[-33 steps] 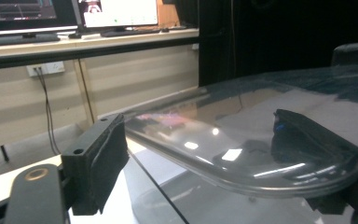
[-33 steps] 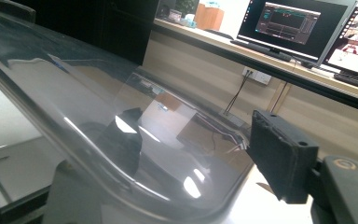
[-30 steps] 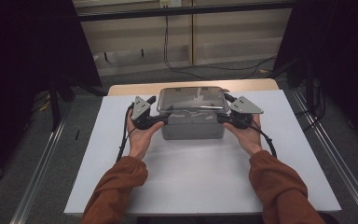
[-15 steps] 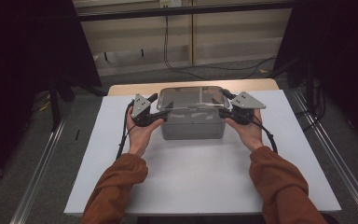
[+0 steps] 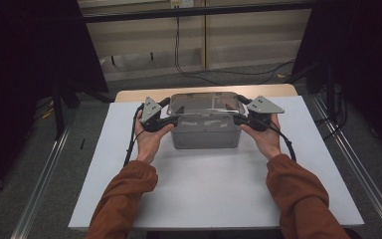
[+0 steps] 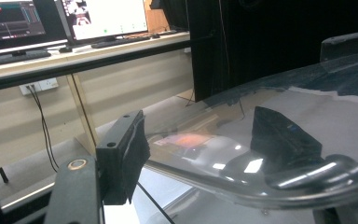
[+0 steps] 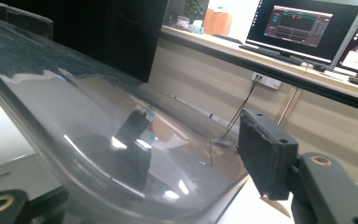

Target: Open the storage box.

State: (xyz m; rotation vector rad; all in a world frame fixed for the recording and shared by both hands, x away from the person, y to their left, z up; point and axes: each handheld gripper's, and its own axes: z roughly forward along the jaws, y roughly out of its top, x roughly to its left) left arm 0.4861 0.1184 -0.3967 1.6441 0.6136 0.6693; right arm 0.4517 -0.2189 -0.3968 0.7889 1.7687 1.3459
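Observation:
A grey box (image 5: 206,134) stands at the far middle of the white table (image 5: 204,194), with a clear lid (image 5: 204,103) on top of it. My left gripper (image 5: 165,118) is at the lid's left end and my right gripper (image 5: 242,117) at its right end. In the left gripper view the lid's rim (image 6: 242,186) runs between the jaws: one pad (image 6: 121,154) meets it from outside, and the other shows through the plastic. These jaws have just been closing. The right gripper view shows the lid's (image 7: 98,121) corner between the jaws, touching the outer pad (image 7: 265,154). These jaws have just opened slightly.
The person's forearms in rust sleeves (image 5: 129,199) reach over the near half of the table. Cables (image 5: 129,144) trail from both grippers. A wall (image 5: 204,45) with cables stands behind the table. Metal rails (image 5: 45,179) flank the table, and monitors (image 7: 307,28) sit on a shelf beyond.
Both hands stay at the box's ends. The two grippers have edged a little farther up against the lid's ends. The box has not shifted.

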